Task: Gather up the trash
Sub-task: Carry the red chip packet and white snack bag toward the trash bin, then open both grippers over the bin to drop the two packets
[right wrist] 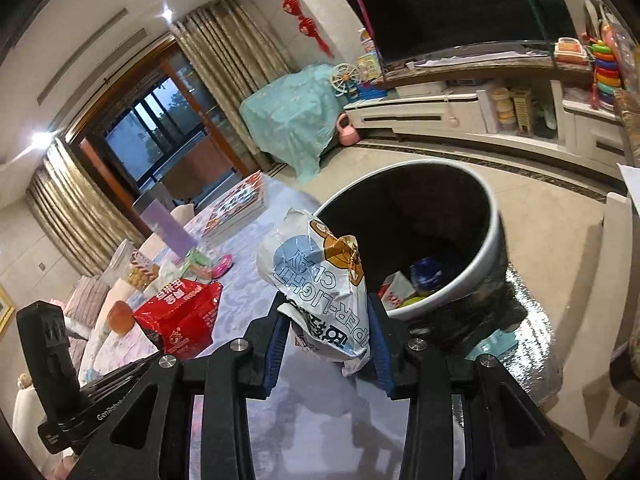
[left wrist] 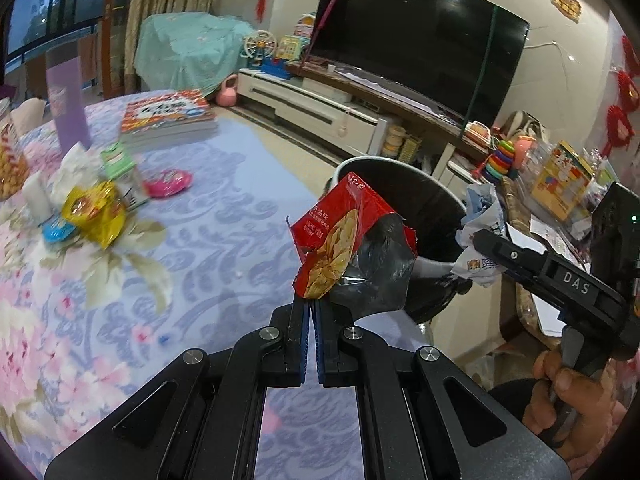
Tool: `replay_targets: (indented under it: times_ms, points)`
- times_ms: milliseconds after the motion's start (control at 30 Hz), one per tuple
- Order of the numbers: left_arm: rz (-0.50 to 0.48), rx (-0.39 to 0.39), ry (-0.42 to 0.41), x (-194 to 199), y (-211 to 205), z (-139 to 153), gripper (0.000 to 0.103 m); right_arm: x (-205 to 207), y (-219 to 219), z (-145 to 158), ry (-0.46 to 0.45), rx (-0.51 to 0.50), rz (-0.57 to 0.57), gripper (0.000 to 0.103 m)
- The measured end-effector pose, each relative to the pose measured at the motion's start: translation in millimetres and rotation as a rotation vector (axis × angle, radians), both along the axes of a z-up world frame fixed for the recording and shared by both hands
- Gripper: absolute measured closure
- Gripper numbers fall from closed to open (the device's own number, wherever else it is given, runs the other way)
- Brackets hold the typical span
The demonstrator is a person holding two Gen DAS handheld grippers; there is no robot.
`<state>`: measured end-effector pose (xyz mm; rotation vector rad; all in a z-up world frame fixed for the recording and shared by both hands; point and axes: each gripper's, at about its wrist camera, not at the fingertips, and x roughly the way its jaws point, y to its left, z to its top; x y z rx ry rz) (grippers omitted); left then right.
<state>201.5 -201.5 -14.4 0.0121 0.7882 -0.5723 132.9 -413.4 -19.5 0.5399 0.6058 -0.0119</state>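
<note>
Left fingers pinch a red wrapper at frame centre; right fingers clamp a white bag beside the bin.

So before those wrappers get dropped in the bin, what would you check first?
1. Left tool pinching the red snack wrapper: ok.
2. Right tool clamped on the white and blue wrapper: ok.
3. Trash bin mouth open, with room inside: ok.
4. White and blue wrapper over the bin mouth: not ok, it is short of the rim.
5. Red wrapper over the bin mouth: cannot tell.
</note>
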Motion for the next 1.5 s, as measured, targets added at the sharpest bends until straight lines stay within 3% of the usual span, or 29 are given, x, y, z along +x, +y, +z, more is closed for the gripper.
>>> replay_targets:
  times_ms: [867, 1500]
  points:
    - [-0.091, 0.083, -0.052, 36, -93, 8, 0.101, 29, -43, 3, 0.044, -0.004, -0.057, 0.064]
    - [-0.099, 0.099, -0.008, 52, -116, -8, 0.100, 49, -49, 0, 0.094, -0.004, -0.049, 0.062]
